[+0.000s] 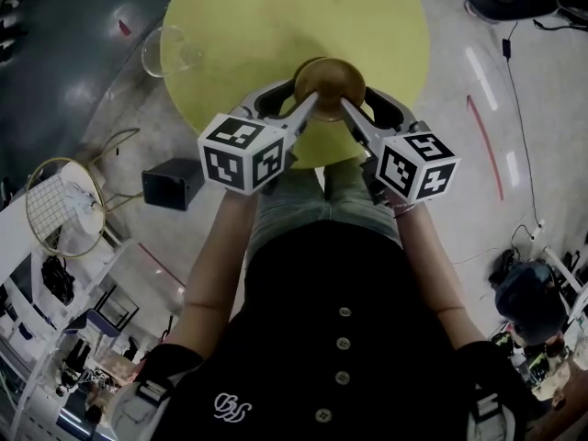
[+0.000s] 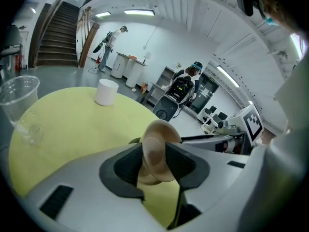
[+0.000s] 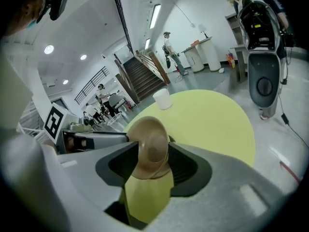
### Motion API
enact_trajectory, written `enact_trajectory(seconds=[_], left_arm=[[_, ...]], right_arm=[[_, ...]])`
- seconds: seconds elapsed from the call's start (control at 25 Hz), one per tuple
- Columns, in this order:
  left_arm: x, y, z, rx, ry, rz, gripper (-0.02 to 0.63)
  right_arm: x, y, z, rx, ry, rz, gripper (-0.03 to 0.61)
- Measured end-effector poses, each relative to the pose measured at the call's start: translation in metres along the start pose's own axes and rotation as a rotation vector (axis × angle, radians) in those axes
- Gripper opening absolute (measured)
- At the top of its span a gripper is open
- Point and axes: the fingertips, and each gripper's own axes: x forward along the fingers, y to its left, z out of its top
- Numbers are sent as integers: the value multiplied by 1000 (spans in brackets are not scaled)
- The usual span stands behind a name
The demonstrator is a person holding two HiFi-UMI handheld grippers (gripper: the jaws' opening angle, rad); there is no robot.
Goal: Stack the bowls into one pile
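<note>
Round yellow tabletop (image 1: 276, 35), open hall beyond. Left gripper (image 1: 310, 108) and right gripper (image 1: 347, 108) each clamp the rim of a wooden bowl (image 1: 329, 81) at the near edge (single or nested, unclear). No loose bowls visible; probably only set-down remains.

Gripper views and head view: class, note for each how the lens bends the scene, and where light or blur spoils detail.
Left gripper view: fisheye curves the yellow table, corners go black, the bowl looks soft. Right gripper view: same curving, ceiling lamps blow out white. Head view: dim overall, pale glare streaks on the floor.
</note>
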Motion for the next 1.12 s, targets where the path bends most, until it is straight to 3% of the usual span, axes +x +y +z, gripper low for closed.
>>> enact_trajectory(seconds=[0.32, 0.64, 1.12], left_arm=[[12, 1, -20, -15, 56, -17, 139], [14, 4, -28, -15, 81, -8, 138], [17, 11, -33, -25, 74, 24, 140]], right_arm=[[9, -12, -19, 55, 59, 6, 229], [11, -12, -19, 26, 75, 3, 233], [14, -18, -25, 74, 65, 16, 233]])
